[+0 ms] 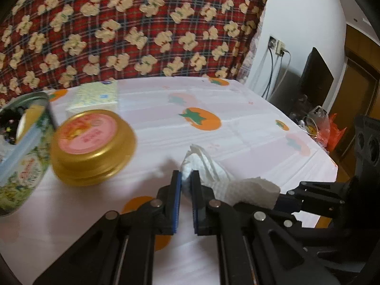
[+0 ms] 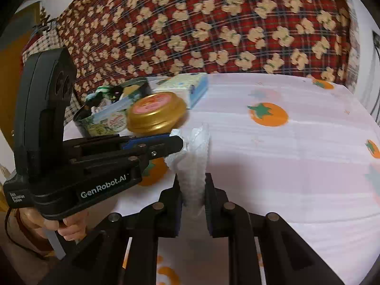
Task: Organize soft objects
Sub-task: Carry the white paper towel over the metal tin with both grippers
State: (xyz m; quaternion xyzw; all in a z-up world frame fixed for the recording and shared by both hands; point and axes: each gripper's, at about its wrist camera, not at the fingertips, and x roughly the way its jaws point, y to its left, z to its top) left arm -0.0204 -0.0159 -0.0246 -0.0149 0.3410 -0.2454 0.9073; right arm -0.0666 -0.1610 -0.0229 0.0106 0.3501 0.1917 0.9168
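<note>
A paper towel [image 1: 213, 175], white and crumpled, is held just above a table between two hand-held grippers. The left gripper [image 1: 186, 178] has its two blue-padded fingers closed on one end of the sheet, with a bunch of it poking out past the tips. The right gripper [image 2: 192, 190] has its jaws closed on the other end, so the paper [image 2: 193, 166] runs as a loose, puckered band from one tool to the other. In the right wrist view the left gripper [image 2: 177, 142] comes in from the left side, carried by a bare hand [image 2: 68, 228] on its handle.

The table is covered with a pale cloth [image 1: 249, 130] printed with orange fruit. To the left of the sheet stand a round gold tin [image 1: 92, 147] with a pink label and, beside it, an open patterned can [image 1: 23, 154] with things inside. A flat tissue pack [image 1: 95, 97] lies farther back. A red plaid fabric with cream bears [image 1: 130, 23] rises behind the table.

The paper looks very light, limp and easily torn. It will sag and fold wherever it is unsupported, and it offers no stiff edge. A hold on a bunched part looks safer than on a single thin layer. Pulling the two ends apart hard would probably rip it, so gentle tension seems wise.
</note>
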